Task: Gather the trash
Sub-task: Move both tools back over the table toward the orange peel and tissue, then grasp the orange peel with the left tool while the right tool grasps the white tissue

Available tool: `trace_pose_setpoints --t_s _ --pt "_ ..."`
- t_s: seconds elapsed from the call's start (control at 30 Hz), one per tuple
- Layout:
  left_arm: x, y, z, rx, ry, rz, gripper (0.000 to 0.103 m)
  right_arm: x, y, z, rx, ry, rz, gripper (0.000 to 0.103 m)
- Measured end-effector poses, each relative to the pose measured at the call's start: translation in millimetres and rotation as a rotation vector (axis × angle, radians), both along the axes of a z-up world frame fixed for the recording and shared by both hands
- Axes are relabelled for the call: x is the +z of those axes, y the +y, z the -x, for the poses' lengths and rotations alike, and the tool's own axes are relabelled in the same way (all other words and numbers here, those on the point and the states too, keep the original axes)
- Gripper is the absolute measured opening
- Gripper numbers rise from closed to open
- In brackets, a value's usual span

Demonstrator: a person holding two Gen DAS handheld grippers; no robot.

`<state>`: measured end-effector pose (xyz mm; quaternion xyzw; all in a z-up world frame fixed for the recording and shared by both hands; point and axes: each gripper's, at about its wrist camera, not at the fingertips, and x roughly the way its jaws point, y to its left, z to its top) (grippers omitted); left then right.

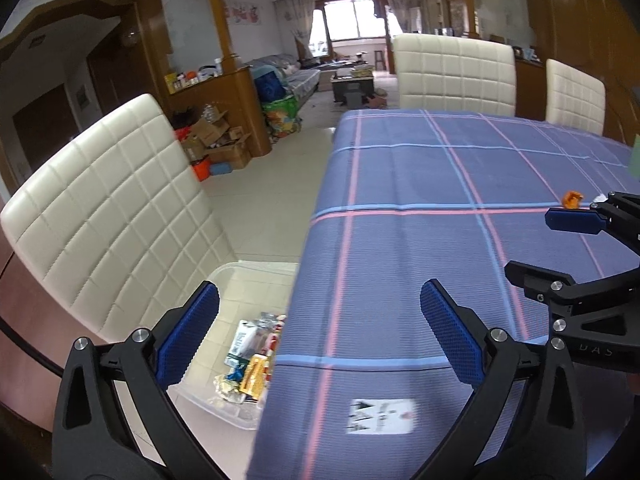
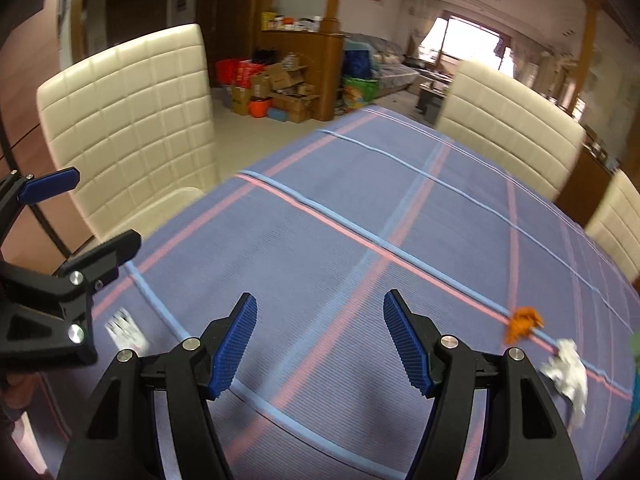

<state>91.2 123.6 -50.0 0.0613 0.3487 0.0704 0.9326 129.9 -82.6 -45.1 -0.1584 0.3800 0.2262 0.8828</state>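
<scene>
My left gripper [image 1: 320,300] is open wide over the near left edge of the table, with nothing between its blue pads. Below it on the floor stands a clear plastic bin [image 1: 240,276] holding several wrappers [image 1: 250,360]. My right gripper [image 2: 320,304] is open and empty above the blue plaid tablecloth [image 2: 360,200]. To its right lie an orange scrap [image 2: 524,322] and a crumpled white tissue [image 2: 570,372]. The orange scrap [image 1: 572,199] also shows past the right gripper [image 1: 536,244] in the left wrist view. A white printed slip [image 1: 380,416] lies near the table's front edge.
A cream quilted chair [image 1: 112,208] stands left of the table beside the bin. Two more cream chairs [image 1: 456,76] line the far side. Something green [image 1: 635,156] shows at the right edge. Cardboard boxes [image 1: 216,140] and a wooden divider [image 1: 240,108] stand across the tiled floor.
</scene>
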Motion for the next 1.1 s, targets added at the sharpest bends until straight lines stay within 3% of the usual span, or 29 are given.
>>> trace_pose_setpoints --t_s 0.33,0.6,0.83,1.1 --pt "-3 -81 -28 -0.155 0.040 0.001 0.099 -2 -114 -12 -0.221 0.040 -0.061 0.064" --pt "-11 -139 -49 -0.260 0.072 0.007 0.099 0 -183 -19 -0.355 0.020 -0.085 0.064" --pt "-17 -183 -72 -0.337 0.104 0.014 0.099 -4 -229 -27 -0.445 0.030 -0.107 0.064" --pt "-25 -220 -101 -0.402 0.125 0.026 0.099 -14 -250 -39 -0.484 0.042 -0.108 0.064"
